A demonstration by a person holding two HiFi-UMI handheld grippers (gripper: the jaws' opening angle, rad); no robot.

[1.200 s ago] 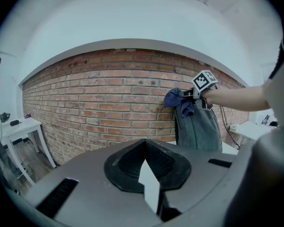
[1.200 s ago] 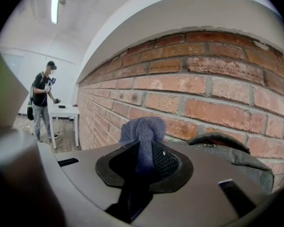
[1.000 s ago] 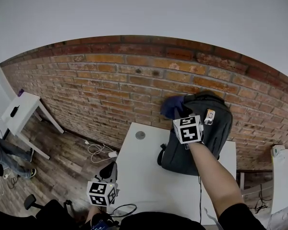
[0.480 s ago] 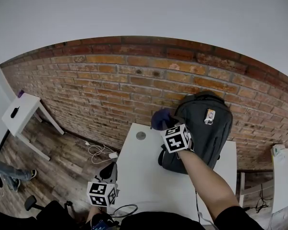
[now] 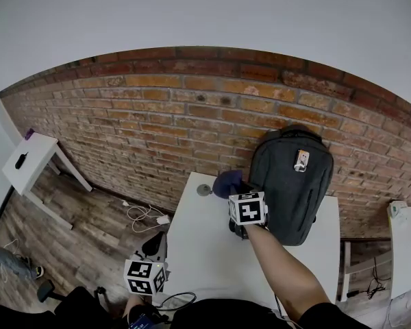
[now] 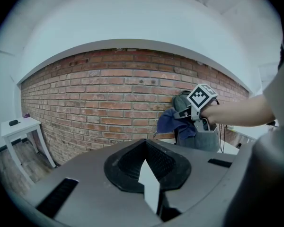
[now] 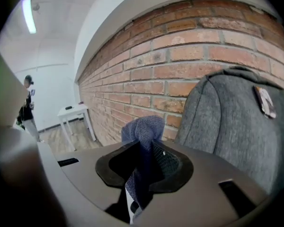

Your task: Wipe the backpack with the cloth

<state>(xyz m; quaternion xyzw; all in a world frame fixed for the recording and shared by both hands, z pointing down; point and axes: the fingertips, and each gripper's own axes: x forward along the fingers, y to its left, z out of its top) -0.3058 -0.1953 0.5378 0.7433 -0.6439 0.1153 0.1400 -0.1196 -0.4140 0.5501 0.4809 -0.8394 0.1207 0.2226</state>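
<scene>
While the brick wall (image 5: 157, 115) fills the background, the white tabletop (image 5: 205, 252) runs out from its foot. The grey backpack (image 5: 291, 184) stands upright on it, its back against the bricks. The backpack is the largest task item, and every place below is given from it.

Just off the backpack's lower left edge hangs the dark blue cloth (image 5: 226, 182), bunched into a soft wad. No view shows it touching the fabric. The right hand-held gripper (image 7: 142, 160) is clamped on a fold of that cloth, and most of the wad bulges past the jaw tips toward the wall. The left hand-held gripper (image 6: 149, 178) sits well away from the backpack, low at the tabletop's near edge. Its jaws are pressed together with nothing between them. A small tag (image 5: 301, 160) is fixed high on the backpack's front.

The main risk, as I judge it, is the bag shifting. It is propped only by the wall and nothing braces it, so a firm sideways stroke could slide or topple it. The thin fold in the jaws could also pull free if the cloth drags on the coarse weave or catches on the tag.
</scene>
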